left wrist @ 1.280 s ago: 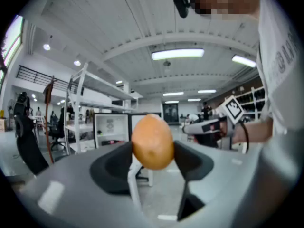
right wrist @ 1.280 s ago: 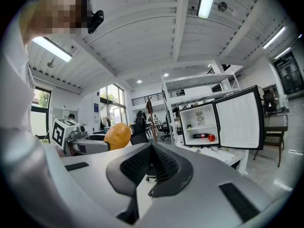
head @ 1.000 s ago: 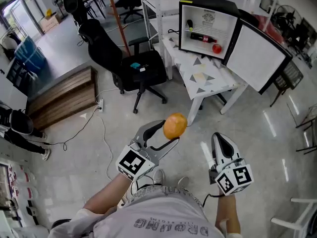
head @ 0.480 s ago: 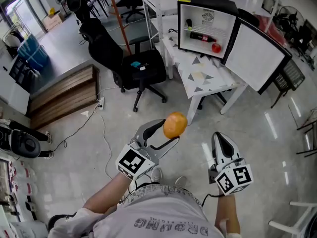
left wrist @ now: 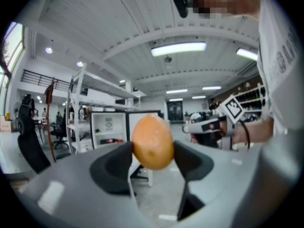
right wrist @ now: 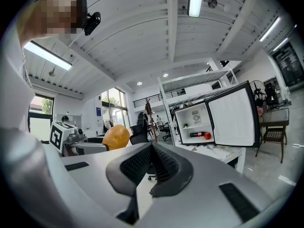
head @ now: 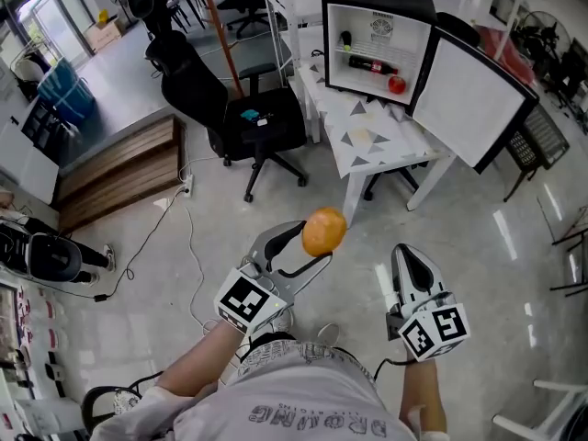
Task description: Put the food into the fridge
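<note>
My left gripper (head: 308,244) is shut on an orange (head: 323,232), held in the air above the floor; in the left gripper view the orange (left wrist: 152,142) sits squeezed between both pads. My right gripper (head: 409,269) hangs beside it to the right, shut and holding nothing, its pads (right wrist: 159,165) pressed together. Ahead stands a small black fridge (head: 378,35) on a white table (head: 386,147), door (head: 469,104) swung open to the right. Inside it are a dark bottle (head: 372,65) lying on a shelf, a red fruit (head: 396,84) and a small green item (head: 346,38).
A black office chair (head: 241,122) stands left of the table, with cables (head: 188,246) trailing on the floor. A low wooden platform (head: 115,180) lies further left. White shelving (head: 294,7) rises behind the fridge. A person's shoe (head: 103,401) shows at lower left.
Both grippers keep their pose and the orange stays gripped. The view has shifted slightly, so the fridge and table sit a little further left and higher.
</note>
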The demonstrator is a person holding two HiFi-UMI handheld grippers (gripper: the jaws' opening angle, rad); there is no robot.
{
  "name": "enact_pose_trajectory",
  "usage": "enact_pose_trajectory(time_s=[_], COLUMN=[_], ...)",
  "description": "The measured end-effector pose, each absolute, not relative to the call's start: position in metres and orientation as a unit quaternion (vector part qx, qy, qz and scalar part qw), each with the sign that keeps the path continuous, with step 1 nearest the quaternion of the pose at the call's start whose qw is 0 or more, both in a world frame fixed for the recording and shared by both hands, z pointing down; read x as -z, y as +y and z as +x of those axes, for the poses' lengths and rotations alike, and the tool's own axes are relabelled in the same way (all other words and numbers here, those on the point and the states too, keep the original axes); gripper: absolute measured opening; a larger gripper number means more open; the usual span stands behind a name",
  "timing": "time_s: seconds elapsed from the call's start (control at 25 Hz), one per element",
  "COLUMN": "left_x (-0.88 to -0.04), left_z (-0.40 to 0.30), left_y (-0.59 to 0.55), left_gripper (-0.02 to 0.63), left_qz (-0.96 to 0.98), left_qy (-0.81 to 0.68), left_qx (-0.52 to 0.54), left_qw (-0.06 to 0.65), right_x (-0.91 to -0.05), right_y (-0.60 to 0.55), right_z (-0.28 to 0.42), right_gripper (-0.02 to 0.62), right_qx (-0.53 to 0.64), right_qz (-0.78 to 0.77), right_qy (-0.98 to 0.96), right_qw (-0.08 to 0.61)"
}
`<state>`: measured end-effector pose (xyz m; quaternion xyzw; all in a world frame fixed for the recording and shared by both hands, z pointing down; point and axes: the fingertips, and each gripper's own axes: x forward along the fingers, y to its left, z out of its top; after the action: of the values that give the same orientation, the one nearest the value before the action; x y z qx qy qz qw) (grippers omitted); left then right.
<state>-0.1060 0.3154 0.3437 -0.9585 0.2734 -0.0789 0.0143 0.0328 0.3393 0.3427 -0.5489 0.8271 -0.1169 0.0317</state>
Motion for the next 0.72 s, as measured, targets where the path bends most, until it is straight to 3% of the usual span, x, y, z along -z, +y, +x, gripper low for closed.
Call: enact_pose_trajectory(time_s=[0.72], left_x=[-0.342], left_z=[-0.081], left_y=[0.304], left_gripper=[0.279], left_qz=[-0.956], left_qy=[0.285], left_qx=[0.072], left_qw=[0.018], right_x=[-0.343], right_y=[0.328], right_z=[0.058], right_gripper=[0.003], right_qx=[0.112], right_qz=[-0.538], right_qy=[0.835], right_qw=[0.028])
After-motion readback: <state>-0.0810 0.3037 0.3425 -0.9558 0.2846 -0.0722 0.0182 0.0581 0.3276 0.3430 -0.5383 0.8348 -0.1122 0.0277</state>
